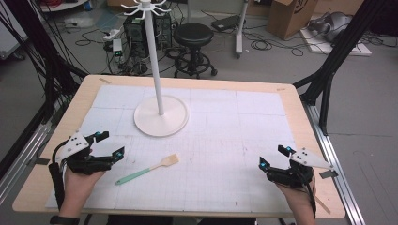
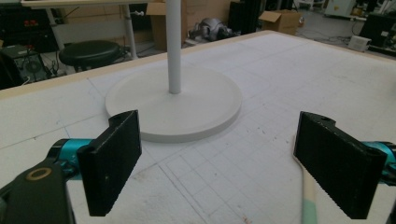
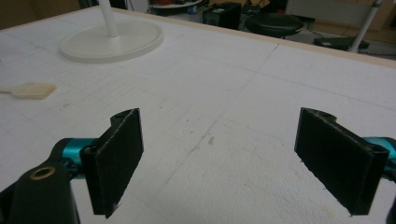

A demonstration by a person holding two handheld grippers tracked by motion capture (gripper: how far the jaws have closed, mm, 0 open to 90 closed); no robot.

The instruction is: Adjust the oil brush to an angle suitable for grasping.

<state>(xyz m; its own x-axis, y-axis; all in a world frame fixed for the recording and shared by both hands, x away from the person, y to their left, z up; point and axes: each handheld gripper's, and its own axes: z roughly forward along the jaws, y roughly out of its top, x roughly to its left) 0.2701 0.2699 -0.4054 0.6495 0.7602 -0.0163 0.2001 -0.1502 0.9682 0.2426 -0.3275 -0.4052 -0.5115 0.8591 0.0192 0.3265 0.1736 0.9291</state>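
Both tools, left [image 1: 110,143] & right [image 1: 272,156], wide open, holding nothing.

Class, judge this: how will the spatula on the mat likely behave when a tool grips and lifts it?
The spatula looks thin and light, so probably easy to lift. Lying flat, it shouldn't roll. Gripped by its green handle, the pale blade end may droop slightly.

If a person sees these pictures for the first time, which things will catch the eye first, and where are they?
The tall white stand with its round base rises at the far middle of the table. In front of it a spatula with a green handle and pale blade lies flat on the white mat. The left gripper and right gripper sit at the near corners, both open and holding nothing.
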